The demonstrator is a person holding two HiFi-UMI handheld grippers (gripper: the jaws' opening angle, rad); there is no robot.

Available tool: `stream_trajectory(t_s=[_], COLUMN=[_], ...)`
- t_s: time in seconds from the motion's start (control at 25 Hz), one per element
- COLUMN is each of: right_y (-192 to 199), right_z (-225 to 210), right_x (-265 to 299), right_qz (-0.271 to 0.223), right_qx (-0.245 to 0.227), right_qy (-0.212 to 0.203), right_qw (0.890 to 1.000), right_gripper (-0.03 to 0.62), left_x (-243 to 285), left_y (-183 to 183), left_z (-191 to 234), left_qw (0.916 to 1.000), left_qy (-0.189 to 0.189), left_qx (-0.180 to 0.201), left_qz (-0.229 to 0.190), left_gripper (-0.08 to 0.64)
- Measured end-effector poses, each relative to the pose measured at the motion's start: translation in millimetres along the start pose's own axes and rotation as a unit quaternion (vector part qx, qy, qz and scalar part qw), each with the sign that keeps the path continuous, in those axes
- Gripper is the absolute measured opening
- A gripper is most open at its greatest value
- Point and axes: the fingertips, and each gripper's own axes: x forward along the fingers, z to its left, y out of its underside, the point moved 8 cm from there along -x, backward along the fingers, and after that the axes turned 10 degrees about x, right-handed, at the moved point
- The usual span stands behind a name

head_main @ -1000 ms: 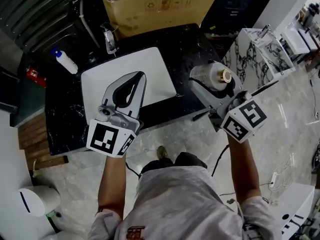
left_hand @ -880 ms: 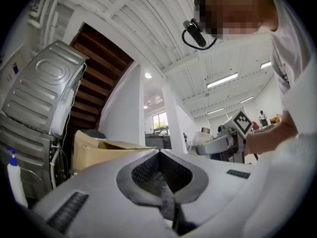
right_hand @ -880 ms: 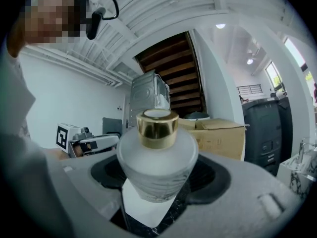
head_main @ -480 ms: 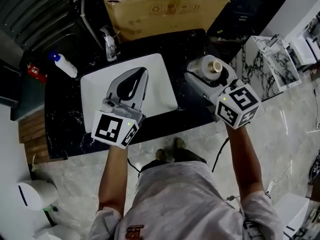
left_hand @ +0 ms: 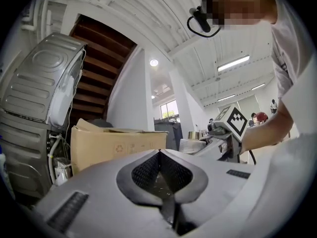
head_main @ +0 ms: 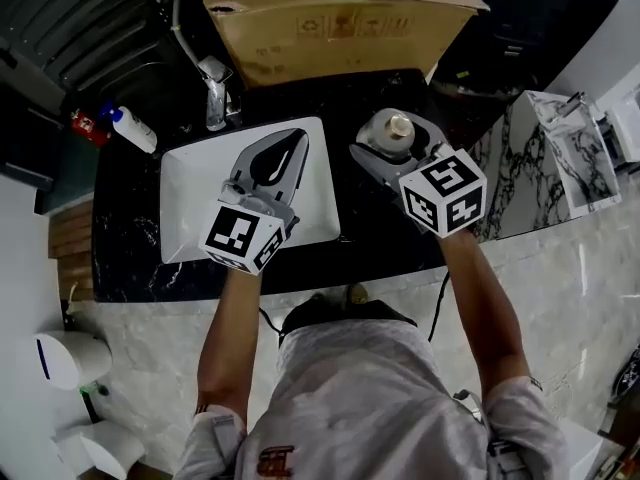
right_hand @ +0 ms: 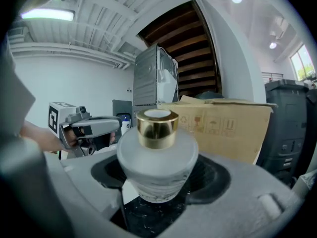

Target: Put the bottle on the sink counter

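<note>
A frosted glass bottle (right_hand: 157, 157) with a gold cap (right_hand: 157, 128) stands upright between the jaws of my right gripper (right_hand: 157, 185), which is shut on it. In the head view this bottle (head_main: 389, 133) is over the black marble sink counter (head_main: 380, 223), just right of the white sink basin (head_main: 190, 193). Dark marble shows directly under its base; I cannot tell whether it touches. My left gripper (head_main: 297, 135) hovers over the basin, shut with nothing in it; its jaw tips meet in the left gripper view (left_hand: 159, 153).
A large cardboard box (head_main: 335, 18) sits behind the counter. The chrome faucet (head_main: 213, 90) rises at the basin's far edge. A white bottle with a blue cap (head_main: 132, 128) lies at the counter's far left. A marble-patterned unit (head_main: 560, 158) is at the right.
My right gripper carried the bottle forward and left, from near the counter's right edge to beside the basin. The left gripper shifted slightly farther over the basin.
</note>
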Motion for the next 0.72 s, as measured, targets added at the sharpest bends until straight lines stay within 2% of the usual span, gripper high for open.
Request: stream_trajectory(t_s=[0.32,0.72], right_y=[32,74], right_z=[-17,-29], right_x=[47,87], right_qz=[0.065,0.136], right_qx=[0.002,0.003], right_qy=[-0.002,0.014], right_qw=[0.998,0.991], right_gripper=[0.333,0.333], left_x=[25,35], left_y=[42,85], left_z=[-1,6], left_qw=[0.9991,0.9961], left_qy=[0.021,0.036], left_qx=[-0.017,-0.026], left_qz=[0.033,0.076], left_gripper=[0.000,0.000])
